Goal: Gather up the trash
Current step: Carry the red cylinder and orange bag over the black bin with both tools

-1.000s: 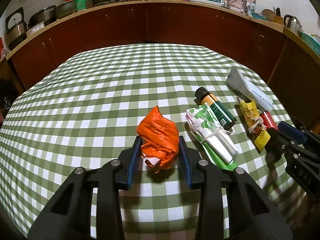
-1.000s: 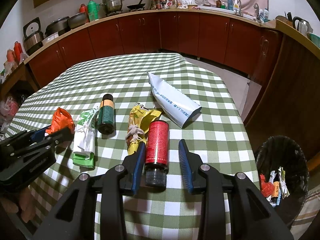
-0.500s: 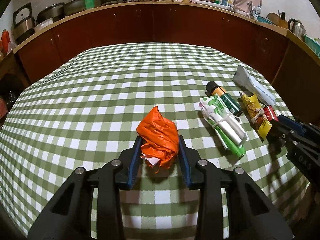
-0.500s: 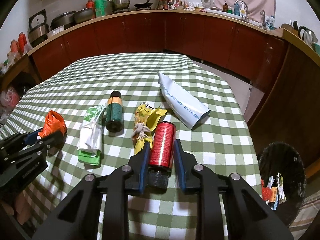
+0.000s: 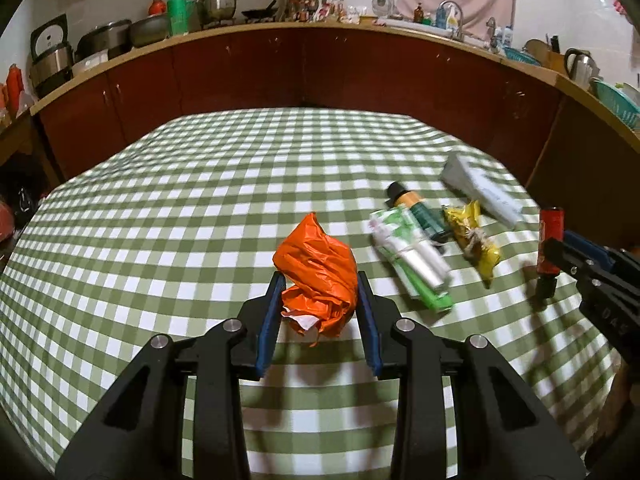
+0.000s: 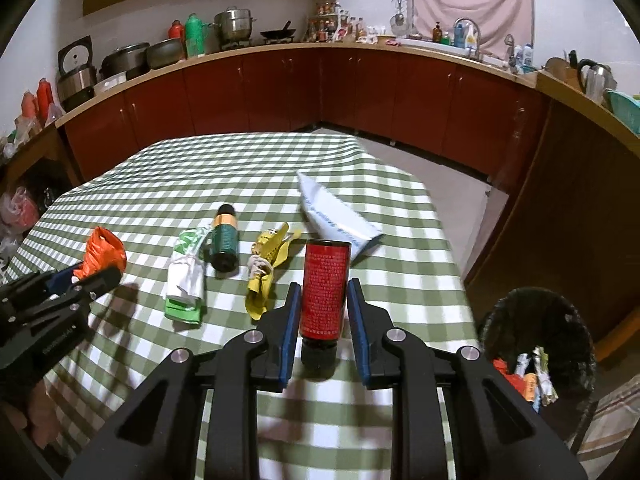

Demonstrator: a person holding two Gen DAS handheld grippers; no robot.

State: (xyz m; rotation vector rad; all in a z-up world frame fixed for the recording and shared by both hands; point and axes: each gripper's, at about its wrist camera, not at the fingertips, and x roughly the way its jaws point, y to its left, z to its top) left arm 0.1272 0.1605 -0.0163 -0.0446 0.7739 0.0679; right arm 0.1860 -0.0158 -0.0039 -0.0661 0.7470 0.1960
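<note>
Your right claw (image 6: 320, 316) is clamped on the red can (image 6: 323, 290), its blue pads pressed to both sides, having just finished closing in on it; the can's black cap points back toward you and its far end tilts up over the green-checked table (image 6: 168, 176). Your left claw (image 5: 319, 304) is clamped on the crumpled orange bag (image 5: 318, 270), which bulges up between the pads with a scrap of white paper showing at its lower edge. In the right wrist view, the left claw sits at 9 o'clock with the bag in it. On the cloth beyond your right claw, from 10 to 1 o'clock, lie a green and white packet (image 6: 185, 280), a dark green bottle (image 6: 224, 240) just beside it, a yellow wrapper (image 6: 266, 270) tied with string, and a white pouch (image 6: 336, 216) with blue print. A black mesh trash bin (image 6: 536, 344) stands on the floor at 4 o'clock, off the table's edge, with some wrappers already inside.
</note>
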